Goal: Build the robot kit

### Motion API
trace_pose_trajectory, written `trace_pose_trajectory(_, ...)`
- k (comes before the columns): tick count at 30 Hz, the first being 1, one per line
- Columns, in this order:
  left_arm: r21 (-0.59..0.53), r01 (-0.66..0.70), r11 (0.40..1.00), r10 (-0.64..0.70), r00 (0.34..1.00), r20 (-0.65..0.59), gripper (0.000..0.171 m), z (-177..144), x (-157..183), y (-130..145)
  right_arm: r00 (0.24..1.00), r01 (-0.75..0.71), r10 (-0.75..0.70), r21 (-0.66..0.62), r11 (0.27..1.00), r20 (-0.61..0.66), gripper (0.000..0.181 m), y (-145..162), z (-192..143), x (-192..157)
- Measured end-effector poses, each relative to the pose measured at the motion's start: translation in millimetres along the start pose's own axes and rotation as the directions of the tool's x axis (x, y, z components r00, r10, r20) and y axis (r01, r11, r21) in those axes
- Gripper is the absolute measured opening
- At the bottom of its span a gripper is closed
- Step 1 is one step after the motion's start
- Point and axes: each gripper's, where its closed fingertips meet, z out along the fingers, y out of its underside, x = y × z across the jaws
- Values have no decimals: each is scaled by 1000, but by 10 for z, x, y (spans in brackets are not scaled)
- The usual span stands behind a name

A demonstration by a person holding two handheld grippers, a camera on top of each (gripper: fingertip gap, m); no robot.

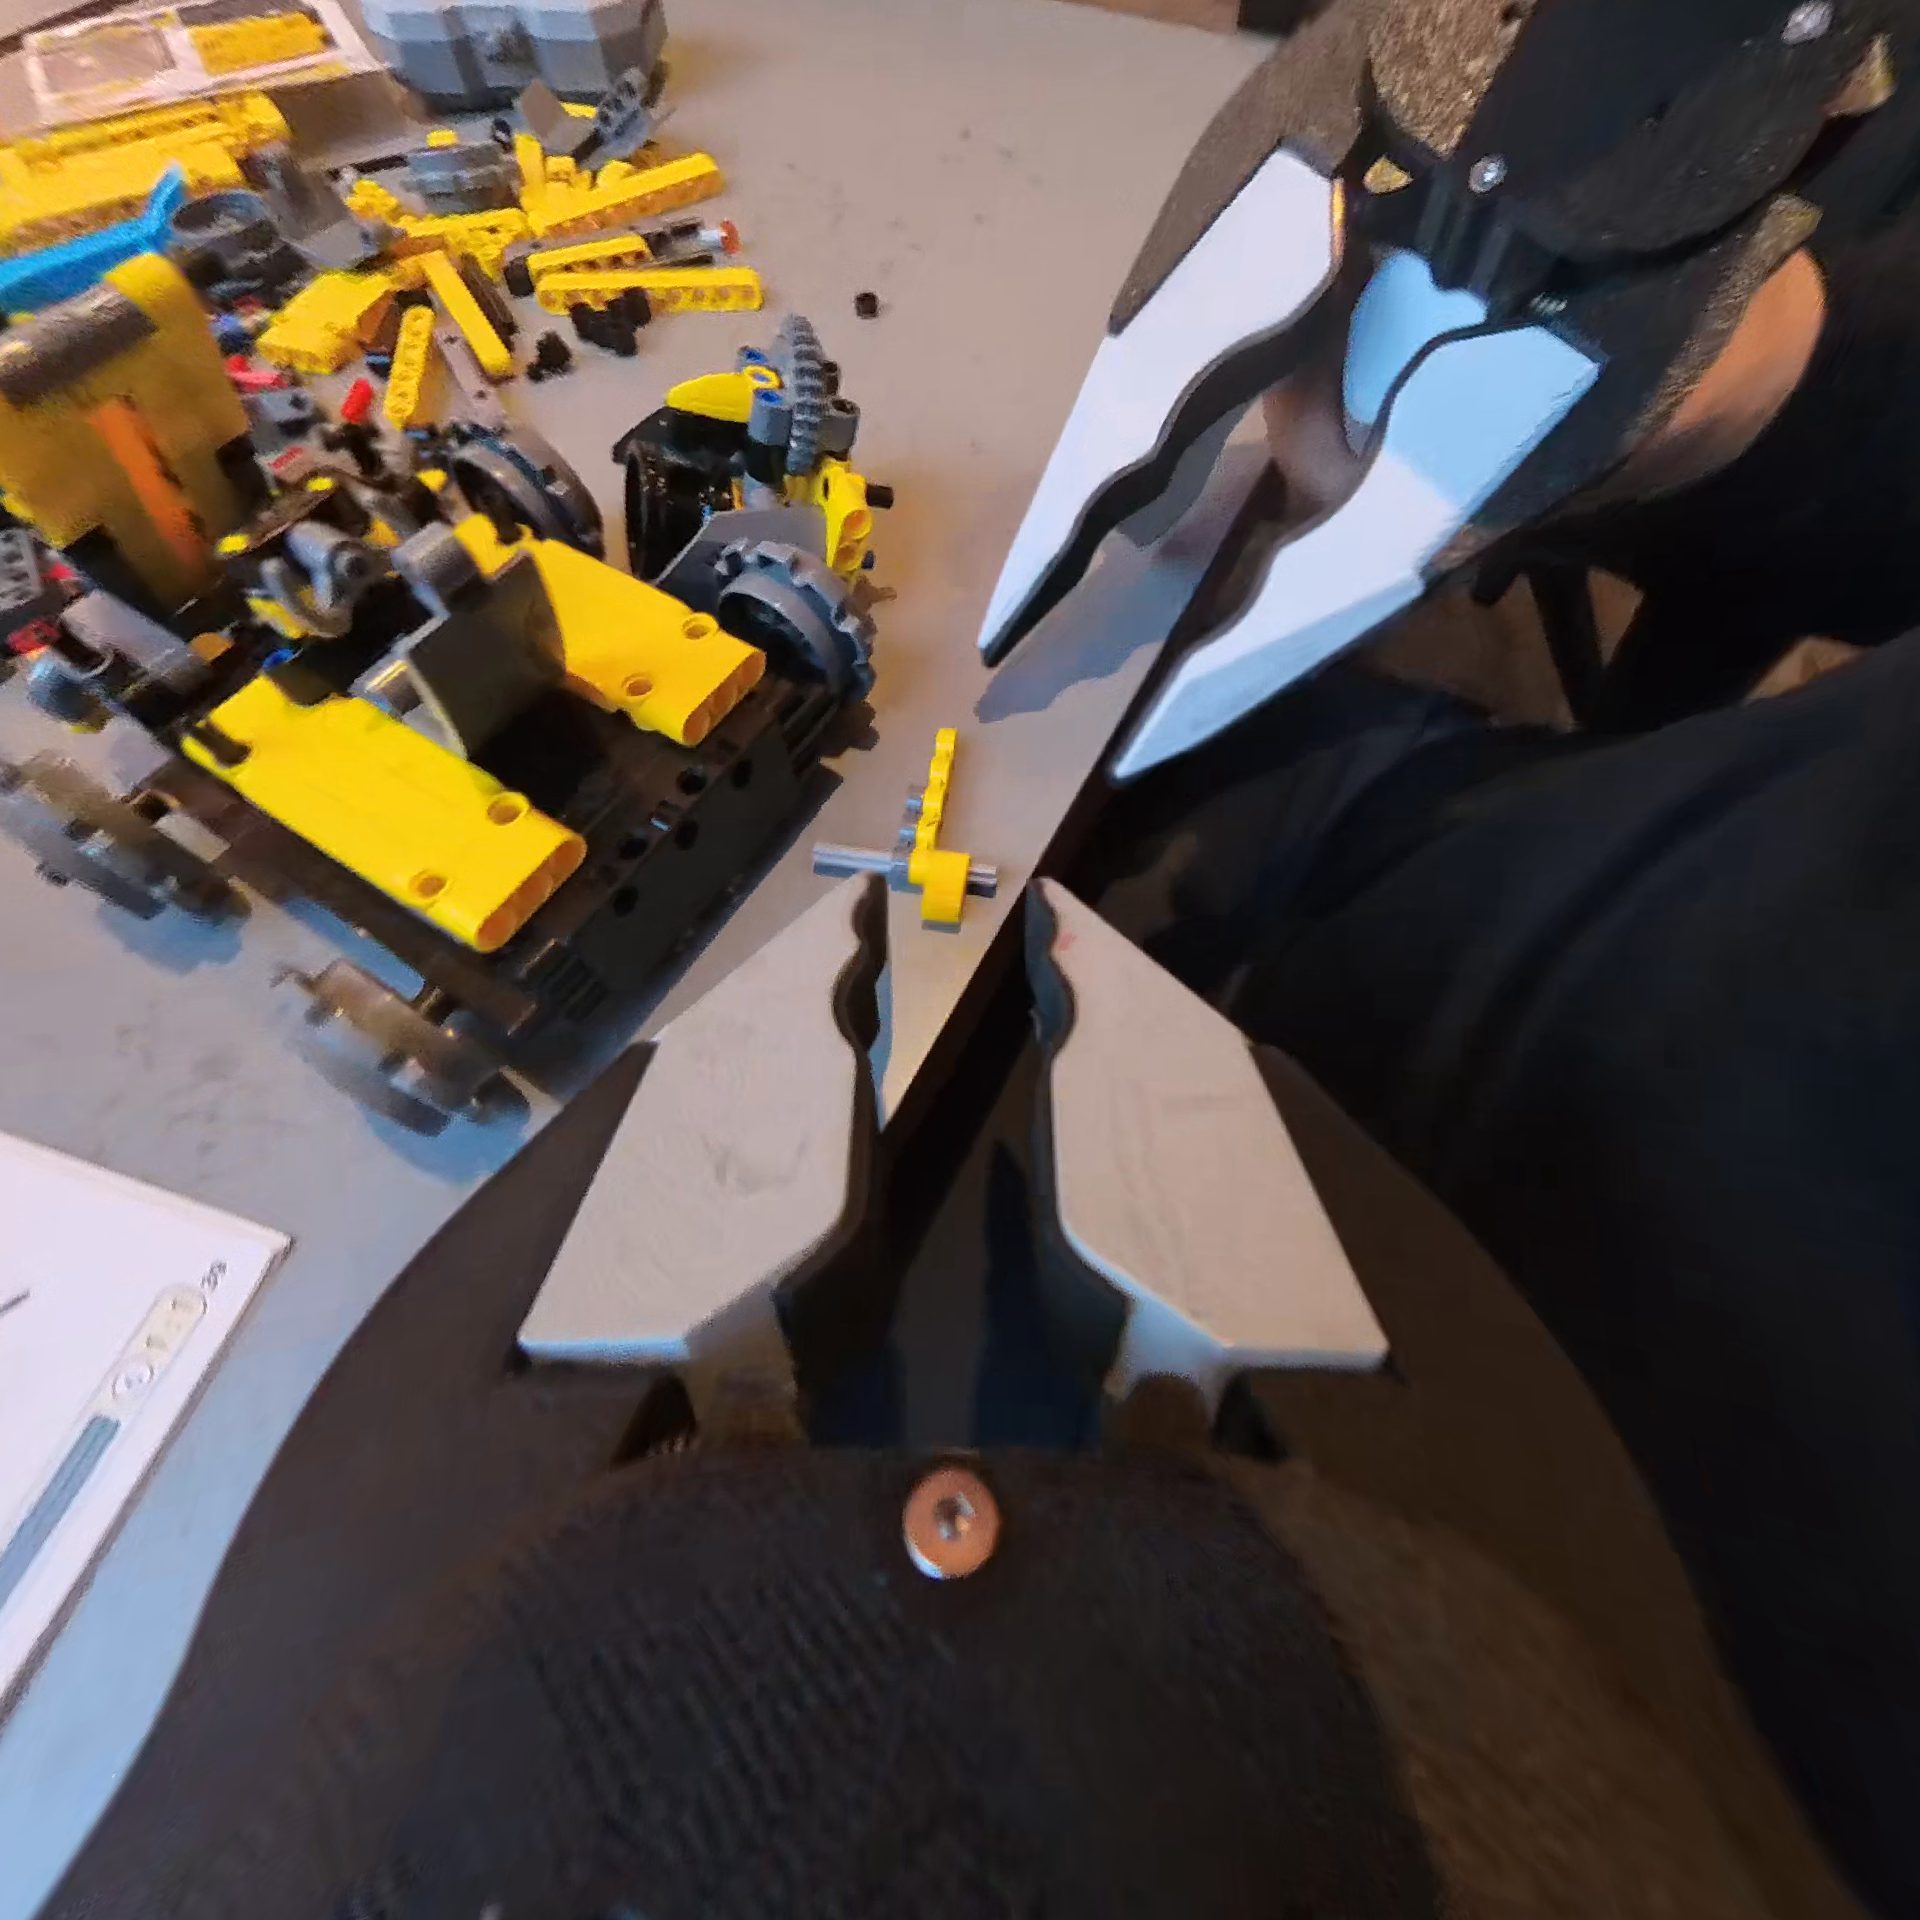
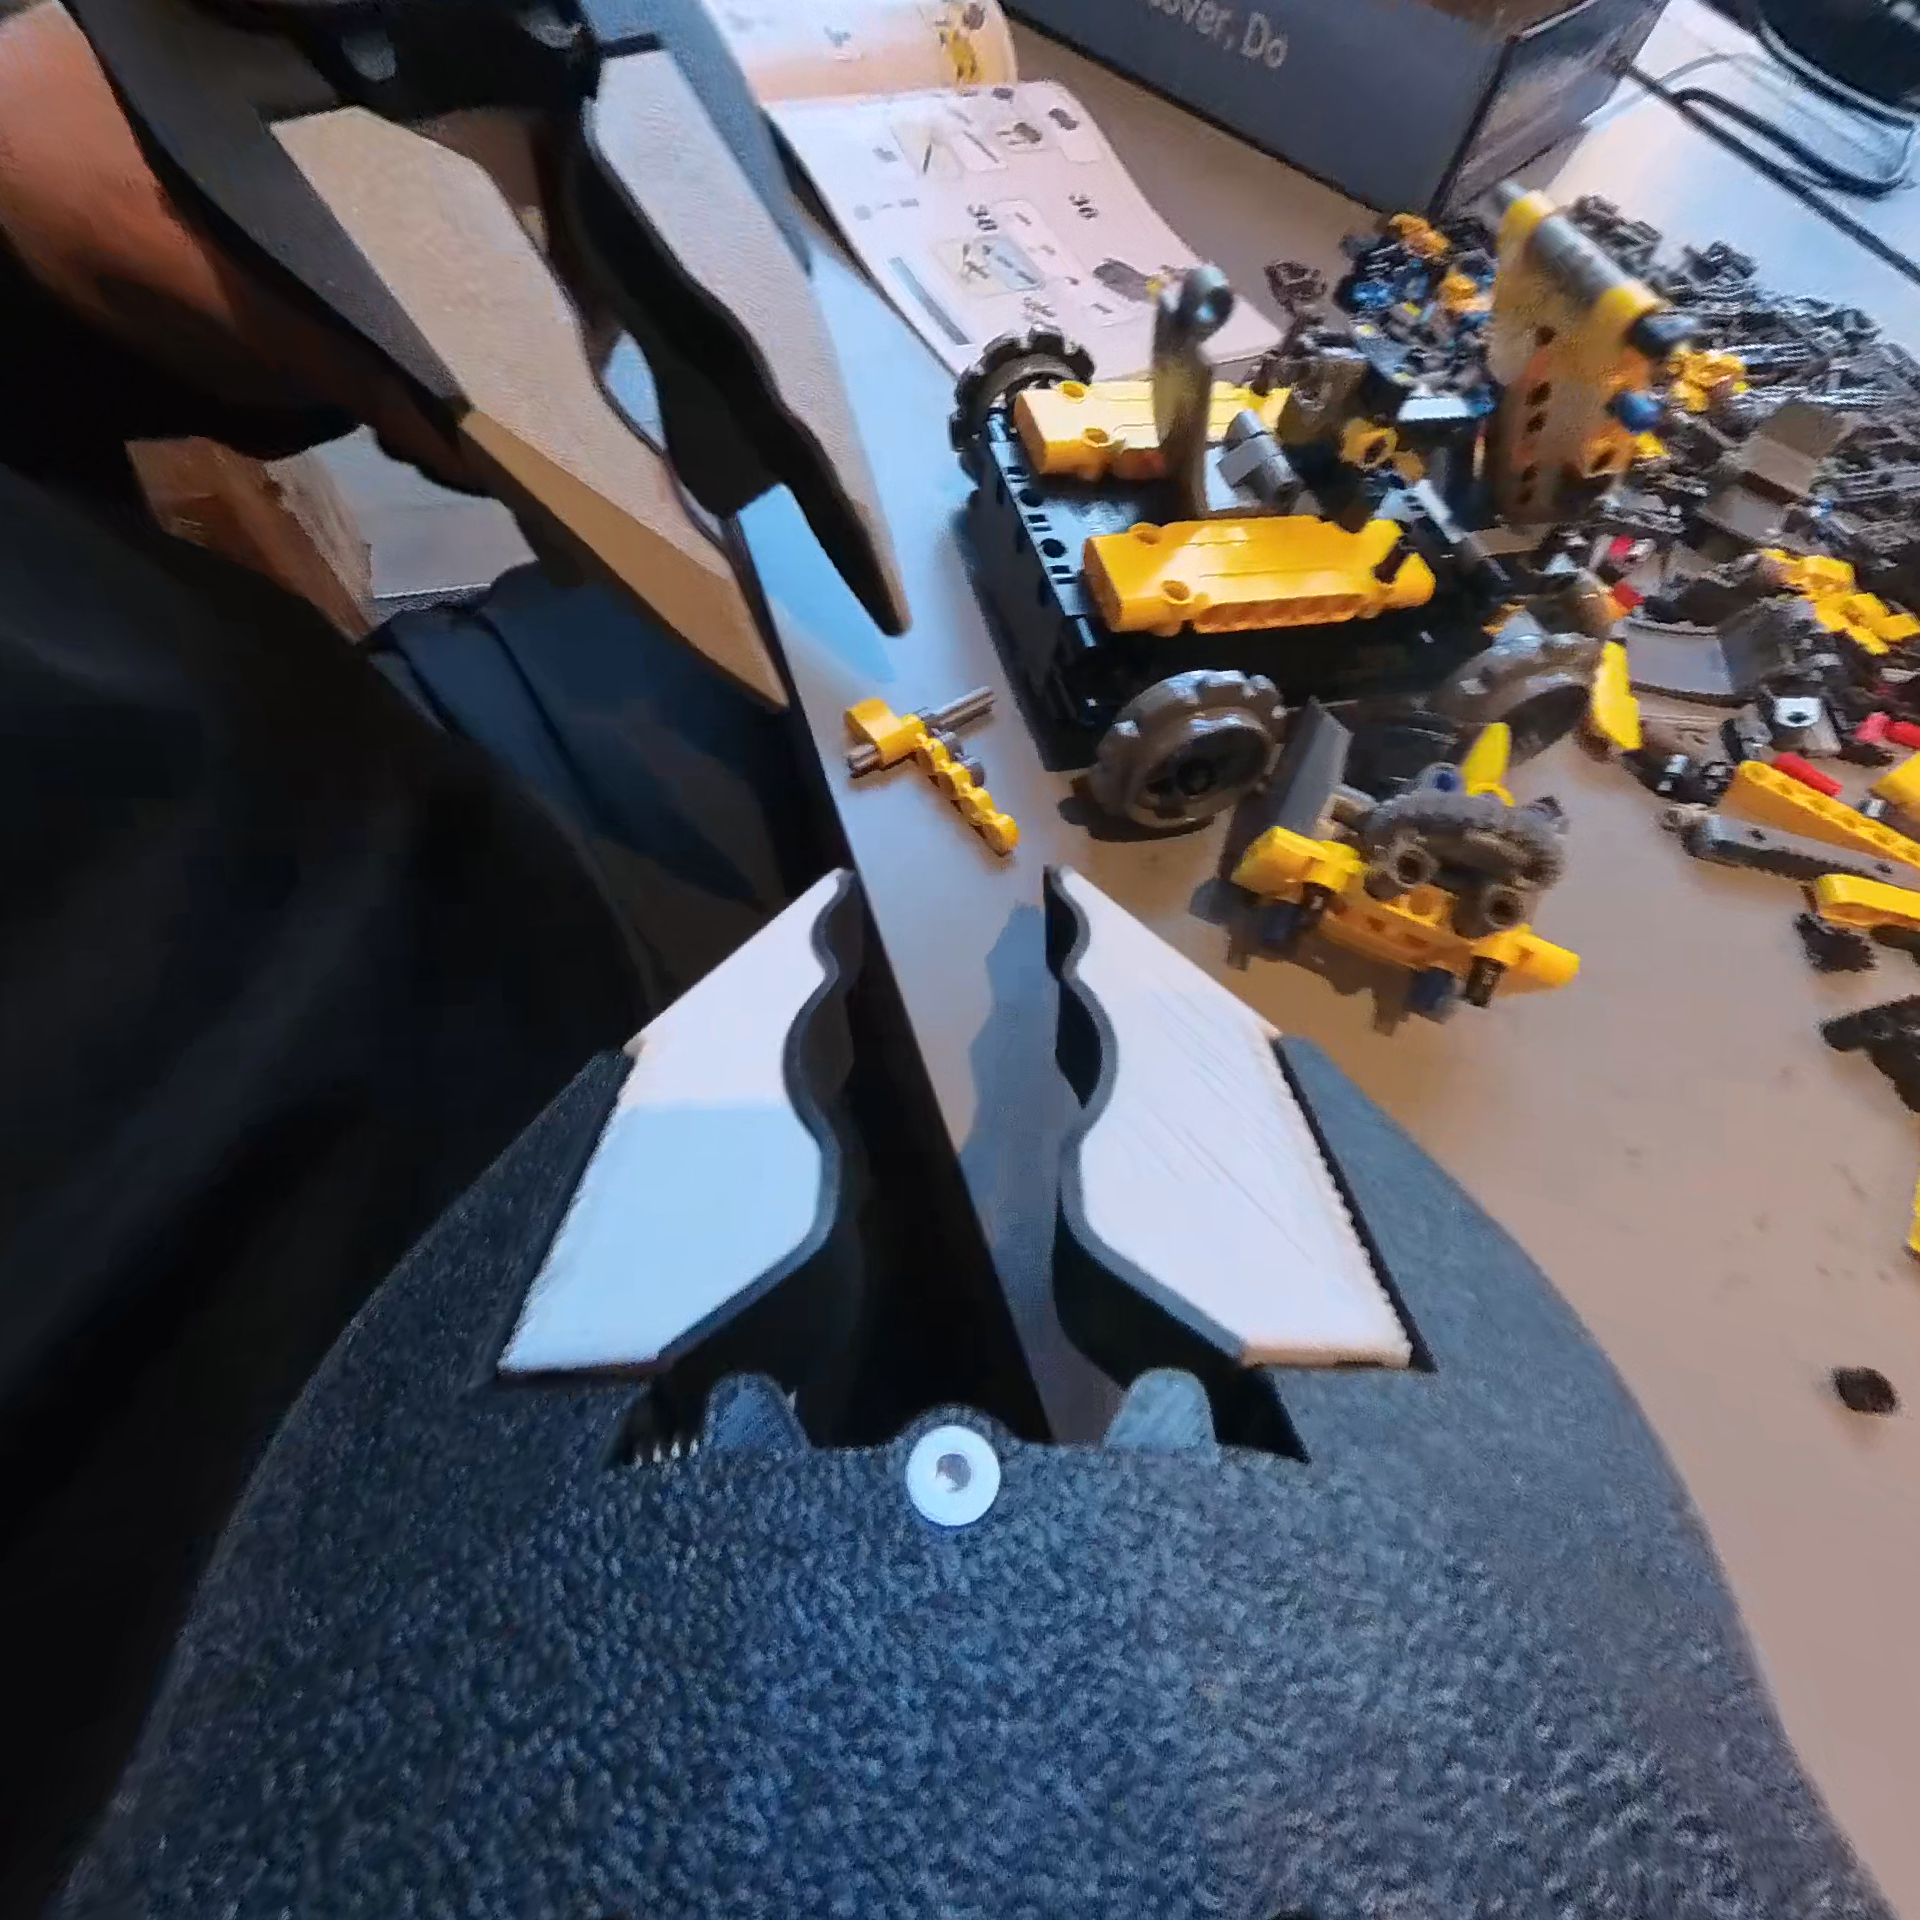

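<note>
A small yellow lever piece on a grey cross axle lies flat on the grey worktop, right at its near edge. In the left wrist view its long axis runs from about 6 o'clock to 12 o'clock, the thick round hub at the 6 o'clock end, the thin studded arm pointing to 12; the axle crosses it from 9 to 3 o'clock. In the right wrist view the same lever piece lies slanted, hub toward 10 o'clock and arm toward 4 o'clock.

The left tongs hover just short of the hub, their tips narrowly parted and holding nothing; one tip is over the worktop and the other is past its edge. The right tongs are also parted and empty, with the lever piece just beyond them at 12 o'clock. In the left view the right tongs reach in from 1 o'clock, near the arm's far end.

At 9 o'clock from the lever piece in the left view stands a partly built black and yellow vehicle with grey toothed wheels. Farther off toward 12 o'clock sits a smaller yellow and grey gear assembly, and at 10 o'clock a loose pile of yellow beams. An open instruction booklet lies at 8 o'clock. In the right view a dark box stands at the far side of the worktop.
</note>
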Motion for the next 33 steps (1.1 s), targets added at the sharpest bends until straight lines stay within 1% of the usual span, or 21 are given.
trace_pose_trajectory(2,-78,-20,997,18,999,-27,21,81,20,84,1000,-1,1,0,1000,2,36,10,21,-70)
trace_pose_trajectory(3,-91,-26,995,23,999,-34,20,109,31,100,1000,2,-2,-1,1000,-5,38,18,16,-97)
trace_pose_trajectory(4,-82,-31,996,29,999,-21,15,116,17,93,1000,7,-7,4,1000,-18,40,23,2,-117)
trace_pose_trajectory(5,-73,-26,997,24,999,-30,14,121,27,87,999,11,-11,8,1000,-33,40,29,-17,-134)
trace_pose_trajectory(7,-55,8,998,-11,999,-49,12,121,30,80,998,9,-8,17,1000,-57,40,48,-64,-171)
trace_pose_trajectory(9,-39,43,998,-45,997,-64,6,112,12,82,997,2,0,28,1000,-74,40,71,-104,-205)
trace_pose_trajectory(12,-31,85,996,-88,991,-102,5,103,18,82,995,-8,11,30,1000,-96,40,118,-134,-234)
trace_pose_trajectory(15,-28,75,997,-77,991,-106,5,87,29,89,993,-43,48,46,998,-112,40,133,-147,-249)
trace_pose_trajectory(18,29,19,999,-16,995,-95,5,25,80,35,989,-81,91,84,993,-121,40,111,-173,-267)
trace_pose_trajectory(20,86,-25,996,34,994,-102,5,-40,154,-14,983,-134,148,123,983,-106,40,92,-188,-288)
trace_pose_trajectory(23,147,-72,986,85,993,-87,5,-140,218,-38,963,-250,264,205,946,-46,42,29,-231,-341)
trace_pose_trajectory(26,185,-96,978,114,989,-89,5,-227,257,-49,937,-335,349,254,907,-10,44,11,-275,-370)
trace_pose_trajectory(29,206,-107,973,130,986,-105,5,-276,271,-66,932,-347,363,276,897,-6,44,-23,-295,-380)
trace_pose_trajectory(33,257,-148,955,176,980,-91,5,-303,236,-193,935,-339,353,270,901,-5,44,-27,-254,-417)
